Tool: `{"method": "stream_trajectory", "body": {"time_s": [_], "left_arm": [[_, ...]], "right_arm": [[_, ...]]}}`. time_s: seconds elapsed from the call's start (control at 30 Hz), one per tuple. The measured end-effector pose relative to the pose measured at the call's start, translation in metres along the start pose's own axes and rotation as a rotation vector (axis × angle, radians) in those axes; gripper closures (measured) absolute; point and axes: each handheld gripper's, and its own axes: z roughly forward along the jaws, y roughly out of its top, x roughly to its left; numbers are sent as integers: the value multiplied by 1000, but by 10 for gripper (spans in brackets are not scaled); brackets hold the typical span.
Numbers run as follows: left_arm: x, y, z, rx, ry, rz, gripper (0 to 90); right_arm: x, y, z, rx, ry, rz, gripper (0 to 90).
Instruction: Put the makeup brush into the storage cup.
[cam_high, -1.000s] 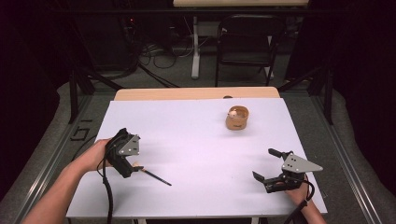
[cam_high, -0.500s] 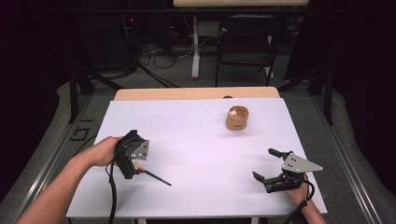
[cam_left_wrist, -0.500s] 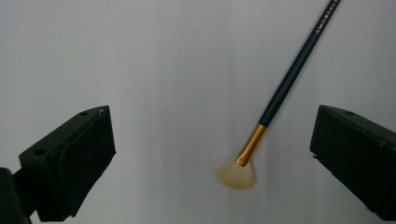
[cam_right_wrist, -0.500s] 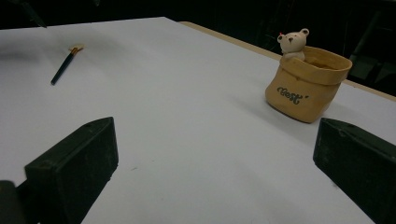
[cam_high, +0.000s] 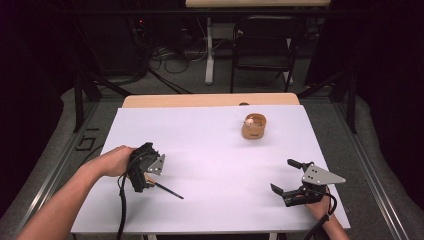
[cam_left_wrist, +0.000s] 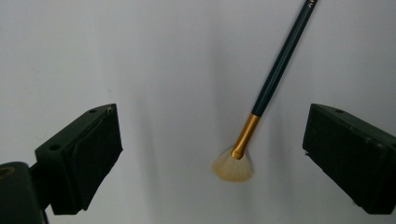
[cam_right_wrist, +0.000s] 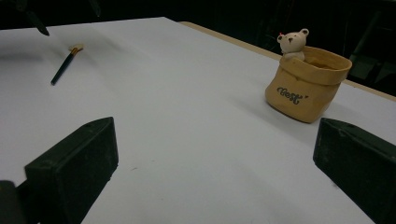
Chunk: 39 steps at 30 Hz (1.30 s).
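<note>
A fan brush (cam_left_wrist: 272, 79) with a dark handle, gold ferrule and pale bristles lies flat on the white table. In the high view its handle (cam_high: 167, 190) pokes out to the right from under my left gripper (cam_high: 144, 180). That gripper (cam_left_wrist: 212, 137) points down over the bristle end and is open; its jaws have just been closing a little, with the brush between them untouched. My right gripper (cam_high: 281, 175) rests near the table's front right, open and holding nothing (cam_right_wrist: 215, 144). The brush (cam_right_wrist: 65, 65) also shows far off in the right gripper view.
A tan sack-shaped pot (cam_high: 254, 127) with a small bear figure on its rim stands at the back right of the white table cover (cam_high: 210, 145); it also shows in the right gripper view (cam_right_wrist: 306, 86). A black chair (cam_high: 260, 45) stands beyond the table.
My left hand and gripper have moved right, coming over the brush's bristle end. The right gripper has stayed where it was.
</note>
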Motion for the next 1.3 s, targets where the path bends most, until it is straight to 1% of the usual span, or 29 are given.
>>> {"method": "stream_trajectory", "body": {"time_s": [0.03, 0.07, 0.13, 0.17, 0.2, 0.23, 0.3, 0.33, 0.37, 0.4, 0.43, 0.5, 0.6, 0.63, 0.67, 0.77, 0.83, 0.97, 1.03, 1.1, 1.13, 1.3], "left_arm": [[0, 0, 1, -1, 0, 4, 68], [0, 1, 1, -3, -1, -2, 75], [1, 2, 2, 0, -9, 16, 104], [0, 3, 3, -2, -14, 13, 115], [0, 4, 3, 9, -18, 25, 128], [0, 4, 4, 8, -21, 23, 148], [-1, 5, 5, 13, -26, 25, 154], [-1, 5, 6, 17, -30, 28, 179], [0, 6, 6, 20, -36, 38, 179], [-1, 6, 7, 24, -41, 36, 216], [-1, 7, 8, 24, -46, 39, 216], [-1, 8, 9, 29, -54, 48, 252], [-2, 9, 12, 31, -64, 54, 306], [-2, 9, 13, 37, -71, 61, 341], [-2, 9, 14, 39, -76, 64, 341], [-2, 11, 15, 50, -89, 75, 386], [-3, 12, 16, 48, -91, 83, 420], [-2, 12, 17, 58, -110, 89, 482], [-3, 12, 19, 62, -129, 85, 505], [-2, 13, 20, 69, -142, 94, 526], [-2, 14, 21, 81, -148, 101, 537], [-2, 15, 24, 80, -169, 106, 598]], "right_arm": [[0, 0, 0, 0, 0, 0, 0], [0, 0, 0, 1, 0, 0, 0], [0, 0, 0, 0, 0, -1, 0], [0, 0, 0, 0, 0, -1, 0], [0, 0, 0, -2, -1, 1, 0], [0, 0, -1, 4, 0, 1, 0], [0, 0, -1, 4, 0, 0, 0], [0, 0, 0, 0, -1, 0, 0], [0, 0, 0, 0, -1, 0, 0], [0, 0, 0, -1, -1, -1, 0], [0, 0, 0, -1, -1, -2, 0], [0, 0, 0, 2, 0, -3, 0], [0, 0, -1, 7, 1, -5, 0], [0, 0, 0, 0, -2, -3, 0], [0, 0, 0, 0, -2, -3, 0], [0, 0, 0, 0, -1, -3, 0], [0, 0, -1, 7, 0, -5, 0], [0, 0, -1, 6, 1, -4, 0], [0, 0, -1, 8, 0, -5, 0], [0, 0, -1, 8, 0, -6, 0], [0, 0, -1, 9, -1, -6, 0], [0, 0, -1, 9, -1, -7, 0]]}}
